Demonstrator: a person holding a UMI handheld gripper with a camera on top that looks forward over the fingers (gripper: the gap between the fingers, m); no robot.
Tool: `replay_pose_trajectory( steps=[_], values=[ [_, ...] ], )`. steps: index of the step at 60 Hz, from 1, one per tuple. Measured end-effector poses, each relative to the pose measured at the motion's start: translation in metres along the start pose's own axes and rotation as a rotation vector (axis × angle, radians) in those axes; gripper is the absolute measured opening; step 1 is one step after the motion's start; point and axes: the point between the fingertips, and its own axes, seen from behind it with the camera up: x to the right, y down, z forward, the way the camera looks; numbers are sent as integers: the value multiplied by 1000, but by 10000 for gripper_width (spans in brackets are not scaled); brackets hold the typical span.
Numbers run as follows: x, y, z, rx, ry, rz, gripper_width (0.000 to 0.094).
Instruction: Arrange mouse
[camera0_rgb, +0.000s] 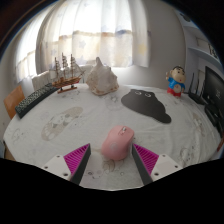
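The tool (112, 163) has its two fingers spread wide, each carrying one magenta pad (77, 157) with a ridged, triangular look. Between the fingertips, slightly ahead of them and with a gap at either side, sits one pink mouse (117, 143), rounded and smooth, resting on the worktop (60, 125). The worktop is covered by a pale cloth printed with faint shell-like patterns. Beyond the mouse and to the right lies one dark grey mouse mat (148, 104), flat, matte and irregular in outline. Farther back near the middle stands one large conch shell (100, 78), pale, spiky and coarse. To its left is one model sailing ship (66, 72) with thin masts on a wooden stand, and beside that a long dark patterned cushion (33, 98). At the far right stands one glossy cartoon figurine (177, 82) in blue, red and yellow. Sheer white curtains (100, 35) hang behind.
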Motion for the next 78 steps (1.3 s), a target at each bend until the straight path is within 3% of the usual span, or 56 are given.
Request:
replay_pose_trajectory(
  steps=[24,30,33,43,63,70,78],
  values=[
    [-5,-27,48,-5,-33,40,844],
    [2,-28,51,-15,-21,37,676],
    [9,-29,52,-17,-5,27,479],
    [31,-53,46,-28,7,-10,438],
    [109,-231,85,131,42,42,403],
    [141,-232,144,107,73,43,401],
    [158,-188,204,32,66,11,411]
  ],
)
